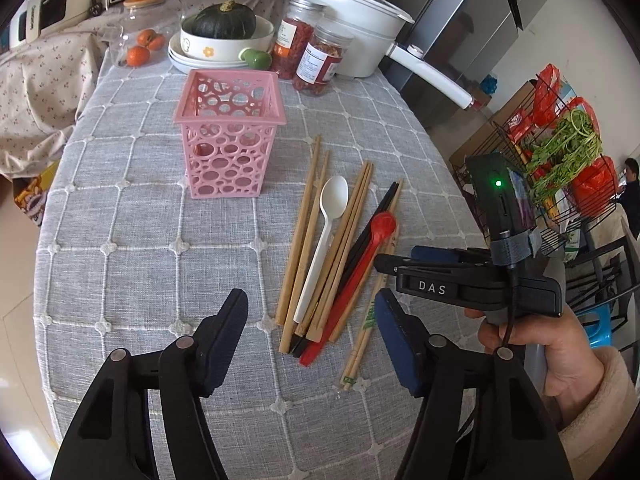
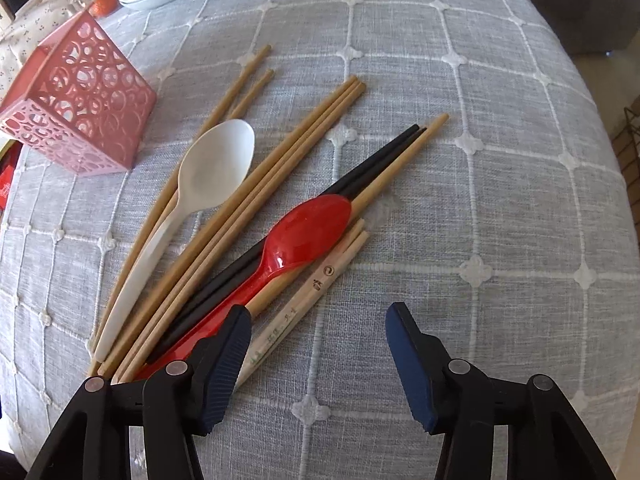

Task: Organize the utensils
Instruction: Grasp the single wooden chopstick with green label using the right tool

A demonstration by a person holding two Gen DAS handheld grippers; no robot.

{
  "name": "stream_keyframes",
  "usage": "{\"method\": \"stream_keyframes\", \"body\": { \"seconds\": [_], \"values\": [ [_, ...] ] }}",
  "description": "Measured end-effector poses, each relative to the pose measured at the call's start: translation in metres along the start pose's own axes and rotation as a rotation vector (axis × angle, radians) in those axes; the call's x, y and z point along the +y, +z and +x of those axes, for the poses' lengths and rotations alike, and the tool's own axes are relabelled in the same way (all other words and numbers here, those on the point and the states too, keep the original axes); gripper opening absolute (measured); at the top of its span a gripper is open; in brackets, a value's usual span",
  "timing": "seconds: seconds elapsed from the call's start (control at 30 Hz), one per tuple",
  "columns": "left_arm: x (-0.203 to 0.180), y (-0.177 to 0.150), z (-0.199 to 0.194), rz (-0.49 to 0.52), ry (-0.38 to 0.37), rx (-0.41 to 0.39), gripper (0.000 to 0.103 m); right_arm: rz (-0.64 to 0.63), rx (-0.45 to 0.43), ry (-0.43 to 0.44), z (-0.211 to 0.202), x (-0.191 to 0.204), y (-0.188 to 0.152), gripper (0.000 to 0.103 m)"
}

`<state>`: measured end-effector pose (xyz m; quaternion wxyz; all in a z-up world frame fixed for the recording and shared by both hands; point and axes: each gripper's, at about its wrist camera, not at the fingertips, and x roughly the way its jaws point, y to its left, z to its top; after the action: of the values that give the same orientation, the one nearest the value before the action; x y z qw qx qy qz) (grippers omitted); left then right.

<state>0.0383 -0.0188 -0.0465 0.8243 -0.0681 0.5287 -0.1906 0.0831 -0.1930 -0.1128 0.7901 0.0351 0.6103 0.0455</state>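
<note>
A pink perforated basket [image 1: 230,132] stands empty on the grey checked tablecloth [image 1: 140,220]; it also shows in the right wrist view [image 2: 80,96]. To its right lies a heap of utensils: a white spoon [image 1: 326,232] [image 2: 188,208], a red spoon [image 1: 356,272] [image 2: 296,240], black chopsticks [image 2: 360,176], several wooden chopsticks [image 1: 304,216] [image 2: 280,152] and a wrapped pair [image 1: 362,332] [image 2: 320,280]. My left gripper [image 1: 312,320] is open above the heap's near ends. My right gripper [image 2: 318,332] is open and empty, low over the wrapped pair; it shows in the left wrist view [image 1: 390,260].
At the table's back stand a bowl with a dark squash [image 1: 224,20] on plates, two jars [image 1: 320,60], a white pot [image 1: 360,24] and oranges [image 1: 138,56]. A wire rack with greens [image 1: 560,152] stands off the table's right edge.
</note>
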Motion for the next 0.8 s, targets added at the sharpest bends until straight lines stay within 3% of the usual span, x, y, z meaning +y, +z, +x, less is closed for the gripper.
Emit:
{"method": "stream_keyframes", "body": {
  "seconds": [0.07, 0.13, 0.23, 0.27, 0.3, 0.37, 0.5, 0.57, 0.7, 0.8],
  "values": [
    [0.000, 0.000, 0.003, 0.009, 0.021, 0.011, 0.052, -0.033, 0.001, -0.044, 0.000, 0.004, 0.000, 0.053],
    [-0.001, 0.001, 0.006, 0.014, 0.027, 0.024, 0.047, -0.046, 0.004, -0.067, -0.001, 0.004, -0.003, 0.044],
    [-0.008, 0.002, 0.009, 0.042, 0.026, 0.037, 0.040, -0.036, 0.005, -0.059, -0.004, -0.006, -0.005, 0.024],
    [-0.011, 0.002, 0.010, 0.056, 0.022, 0.040, 0.038, -0.017, 0.010, -0.056, -0.005, -0.013, -0.005, 0.010],
    [-0.016, 0.003, 0.011, 0.074, 0.021, 0.045, 0.037, 0.007, 0.012, -0.041, -0.005, -0.022, -0.004, 0.005],
    [-0.029, 0.005, 0.014, 0.135, 0.030, 0.055, 0.026, 0.056, 0.017, -0.001, -0.007, -0.039, -0.004, 0.003],
    [-0.057, 0.017, 0.022, 0.244, 0.035, 0.095, 0.025, 0.132, -0.017, 0.038, -0.020, -0.069, -0.005, 0.003],
    [-0.068, 0.028, 0.029, 0.287, 0.075, 0.108, 0.025, 0.164, -0.045, 0.061, -0.031, -0.079, -0.006, 0.003],
    [-0.083, 0.063, 0.053, 0.288, 0.106, 0.159, 0.025, 0.207, -0.098, 0.110, -0.053, -0.097, -0.005, 0.003],
    [-0.099, 0.081, 0.079, 0.301, 0.092, 0.207, 0.018, 0.229, -0.125, 0.148, -0.059, -0.107, -0.002, 0.003]
  ]
}}
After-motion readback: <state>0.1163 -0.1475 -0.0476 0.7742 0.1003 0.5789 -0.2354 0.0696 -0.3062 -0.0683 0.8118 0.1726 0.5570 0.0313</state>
